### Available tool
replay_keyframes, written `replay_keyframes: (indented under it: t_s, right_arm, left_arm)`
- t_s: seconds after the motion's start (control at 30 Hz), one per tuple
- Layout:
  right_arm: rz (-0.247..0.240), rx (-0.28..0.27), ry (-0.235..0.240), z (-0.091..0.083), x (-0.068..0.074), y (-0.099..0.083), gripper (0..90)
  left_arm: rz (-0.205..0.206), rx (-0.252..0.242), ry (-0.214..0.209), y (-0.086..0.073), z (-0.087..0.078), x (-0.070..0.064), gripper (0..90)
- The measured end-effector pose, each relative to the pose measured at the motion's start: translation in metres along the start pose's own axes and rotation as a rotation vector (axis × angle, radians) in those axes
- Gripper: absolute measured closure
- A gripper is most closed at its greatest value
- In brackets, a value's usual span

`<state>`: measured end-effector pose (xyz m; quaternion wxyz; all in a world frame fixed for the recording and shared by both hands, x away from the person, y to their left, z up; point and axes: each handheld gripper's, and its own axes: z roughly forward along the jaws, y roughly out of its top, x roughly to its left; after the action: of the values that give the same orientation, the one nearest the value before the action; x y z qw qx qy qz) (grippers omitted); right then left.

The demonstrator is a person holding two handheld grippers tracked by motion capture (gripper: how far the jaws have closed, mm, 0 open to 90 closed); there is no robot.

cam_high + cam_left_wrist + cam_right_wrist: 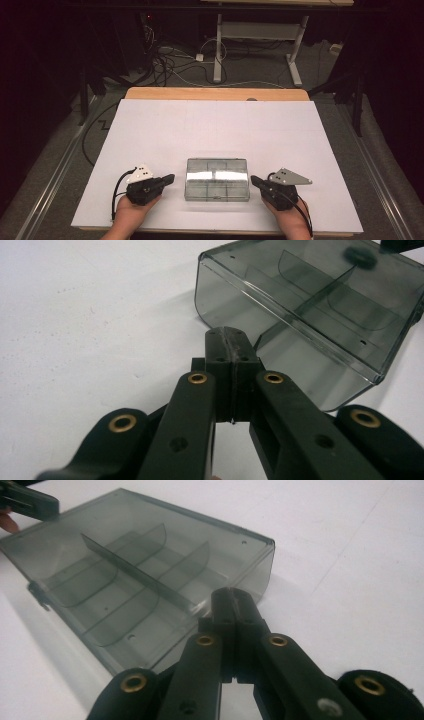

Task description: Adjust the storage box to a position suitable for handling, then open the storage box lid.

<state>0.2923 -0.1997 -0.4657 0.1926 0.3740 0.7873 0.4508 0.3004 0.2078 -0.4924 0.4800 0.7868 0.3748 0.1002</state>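
Clear plastic box sits near-centre on the white surface, long axis left–right. Your left claw and right claw flank its short ends, both pinched closed, empty, about equally near.

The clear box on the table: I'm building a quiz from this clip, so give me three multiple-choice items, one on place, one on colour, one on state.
1. Where does the clear box lie?
A. between the two grippers
B. at the table's far edge
C. on the floor

2. What colour is the table top?
A. red
B. white
C. green

3. How do the jaws of the left gripper stand?
A. wide open
B. clamped on the box
C. shut on nothing

Answers: 1 A, the high view shows the left gripper and right gripper flanking it; 2 B, the sheet is plain white; 3 C, the left gripper view shows the jaws pressed together short of the box.
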Motion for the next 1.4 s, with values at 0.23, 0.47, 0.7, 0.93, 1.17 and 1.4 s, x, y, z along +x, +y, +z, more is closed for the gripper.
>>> replay_keyframes:
  t_s: [0.23,0.47,0.7,0.93,1.17,1.4]
  right_arm:
    - [-0.013,-0.026,0.032,-0.006,0.008,0.006,90.0]
    - [-0.034,-0.033,0.084,0.003,0.02,0.011,90.0]
    - [-0.065,-0.036,0.129,0.01,0.031,0.016,90.0]
    - [-0.08,-0.039,0.197,0.018,0.047,0.02,90.0]
    - [-0.105,-0.03,0.238,0.023,0.06,0.019,90.0]
    - [-0.119,-0.02,0.272,0.027,0.072,0.019,90.0]
  left_arm:
    - [0.043,0.022,-0.009,-0.003,0.001,-0.002,87.8]
    - [0.08,0.024,-0.016,-0.004,-0.004,-0.003,87.8]
    - [0.078,0.006,-0.022,-0.006,-0.007,-0.003,87.8]
    - [0.061,0.027,-0.032,-0.006,-0.003,0.0,87.8]
    - [0.06,0.028,-0.035,-0.006,-0.003,0.0,87.8]
    - [0.068,0.026,-0.039,-0.006,-0.003,-0.001,87.6]
